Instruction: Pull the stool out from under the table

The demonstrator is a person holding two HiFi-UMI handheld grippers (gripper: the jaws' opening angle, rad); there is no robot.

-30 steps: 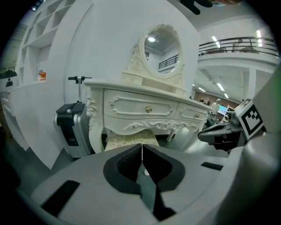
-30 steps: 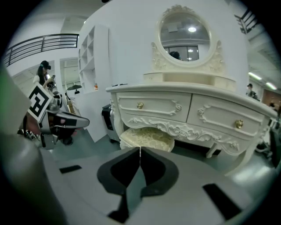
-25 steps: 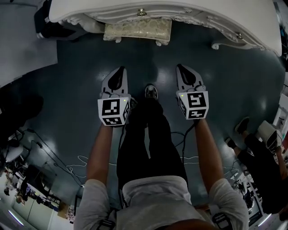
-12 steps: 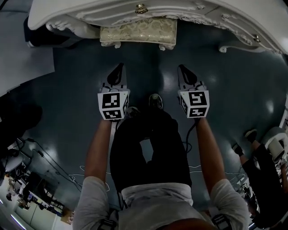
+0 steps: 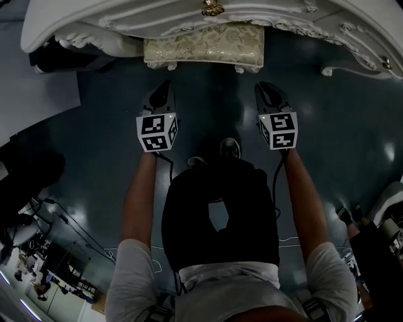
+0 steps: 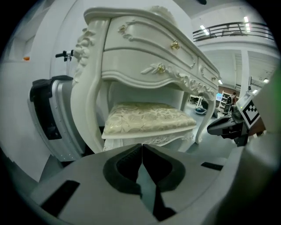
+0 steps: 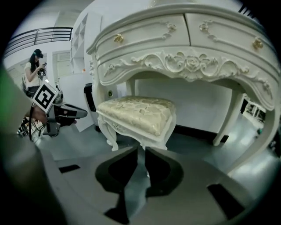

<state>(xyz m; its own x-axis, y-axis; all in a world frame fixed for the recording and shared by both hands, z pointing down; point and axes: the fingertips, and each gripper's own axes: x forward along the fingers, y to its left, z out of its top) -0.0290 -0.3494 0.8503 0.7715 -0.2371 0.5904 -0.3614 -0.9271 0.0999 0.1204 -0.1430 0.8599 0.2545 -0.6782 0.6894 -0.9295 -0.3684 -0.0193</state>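
- While I crouch in front of the white carved table, the stool stands in the knee space between the table's legs, its pale patterned cushion showing just below the table's front edge in the head view.
- My left claw has its jaws together, the dark pads meeting at the tips in the left gripper view, with nothing caught between them.
- My right claw has its jaws a thin slit apart; they have just been opening a little, and only the floor shows through the gap.
- Both claws point forward and down at the stool, the left one before its left front corner and the right one before its right front corner, each short of it and touching nothing.
- From the left gripper view, the cushion sits straight ahead above my pads, under the table's scrolled apron and its brass drawer knobs.
- From the right gripper view, the stool's white curved legs stand on the dark glossy floor, and the nearest corner of the seat lies just above my jaw tips.
- A black and grey device stands beside the table's left leg.
- My shoe rests on the floor between the two claws, behind them.
- Another person stands far off at the left edge of the right gripper view.
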